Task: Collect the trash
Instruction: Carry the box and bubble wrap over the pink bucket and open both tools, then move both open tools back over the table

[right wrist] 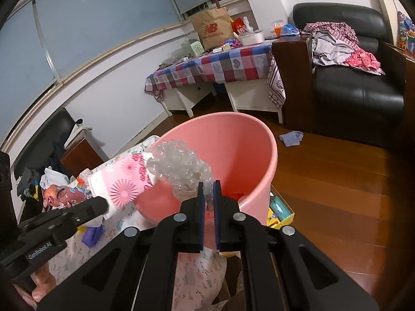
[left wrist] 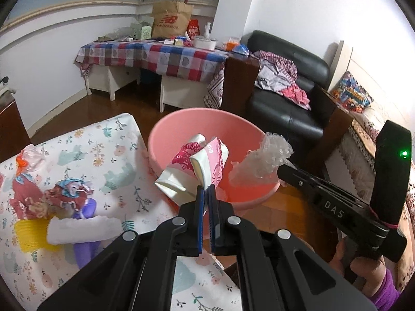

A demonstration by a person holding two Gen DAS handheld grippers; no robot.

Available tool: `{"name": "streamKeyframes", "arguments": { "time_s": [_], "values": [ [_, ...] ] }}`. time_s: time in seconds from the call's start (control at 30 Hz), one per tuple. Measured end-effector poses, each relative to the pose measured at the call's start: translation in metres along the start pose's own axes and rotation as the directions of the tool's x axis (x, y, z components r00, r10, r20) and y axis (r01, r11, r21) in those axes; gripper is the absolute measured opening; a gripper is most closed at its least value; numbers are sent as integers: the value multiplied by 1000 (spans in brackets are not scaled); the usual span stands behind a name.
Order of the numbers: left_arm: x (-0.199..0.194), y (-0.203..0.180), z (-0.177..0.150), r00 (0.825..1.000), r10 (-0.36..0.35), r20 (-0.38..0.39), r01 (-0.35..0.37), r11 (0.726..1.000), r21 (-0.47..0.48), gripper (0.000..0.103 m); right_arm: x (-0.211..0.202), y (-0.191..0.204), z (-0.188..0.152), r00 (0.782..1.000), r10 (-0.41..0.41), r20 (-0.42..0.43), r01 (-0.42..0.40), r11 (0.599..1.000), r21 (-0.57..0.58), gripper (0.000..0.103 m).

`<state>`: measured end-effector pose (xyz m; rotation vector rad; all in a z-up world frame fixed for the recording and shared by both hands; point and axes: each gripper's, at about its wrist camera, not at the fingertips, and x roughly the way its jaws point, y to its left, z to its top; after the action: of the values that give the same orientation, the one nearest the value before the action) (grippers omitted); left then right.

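Left gripper (left wrist: 206, 190) is clamping a crushed pink-and-white paper cup (left wrist: 199, 165), jaws closed on its edge. The cup is hanging over the pink bin (left wrist: 166, 140), at its near rim. Right gripper (right wrist: 208, 188) is pinching a crumpled wad of clear plastic (right wrist: 179, 165), jaws closed on it; the wad is also hanging above the bin's mouth, just beside the cup. The bin is standing on the wood floor (right wrist: 324, 181), touching the edge of a table under a floral cloth (left wrist: 116, 160). More wrappers (left wrist: 70, 194) are lying on that cloth, left of the bin.
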<state>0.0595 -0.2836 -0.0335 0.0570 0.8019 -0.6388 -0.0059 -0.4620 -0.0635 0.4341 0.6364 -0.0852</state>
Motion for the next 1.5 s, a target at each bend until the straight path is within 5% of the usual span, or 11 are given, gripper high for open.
{"name": "streamKeyframes", "arguments": {
  "time_s": [0.4,0.57,0.73,0.8,0.87,1.5],
  "values": [
    [3,-5,-1,999,-40,7,40,999,13,5,2,-2,-2,1000,-9,-4,9,1000,13,6],
    [-2,-3,0,999,-41,23,41,999,-1,37,5,-3,-2,1000,-22,-21,22,1000,19,6],
    [-13,7,2,998,-40,47,42,999,-31,39,10,-5,0,998,-32,-50,34,999,34,11],
    [-17,11,2,998,-38,54,40,998,-48,40,10,-5,0,998,-27,-52,29,999,43,29],
    [-22,15,1,998,-34,59,37,998,-59,42,10,-5,0,998,-25,-51,27,999,44,35],
    [-88,88,-31,983,123,138,-99,981,-169,52,3,54,-7,995,77,-56,-82,994,-77,36]
  ]
}}
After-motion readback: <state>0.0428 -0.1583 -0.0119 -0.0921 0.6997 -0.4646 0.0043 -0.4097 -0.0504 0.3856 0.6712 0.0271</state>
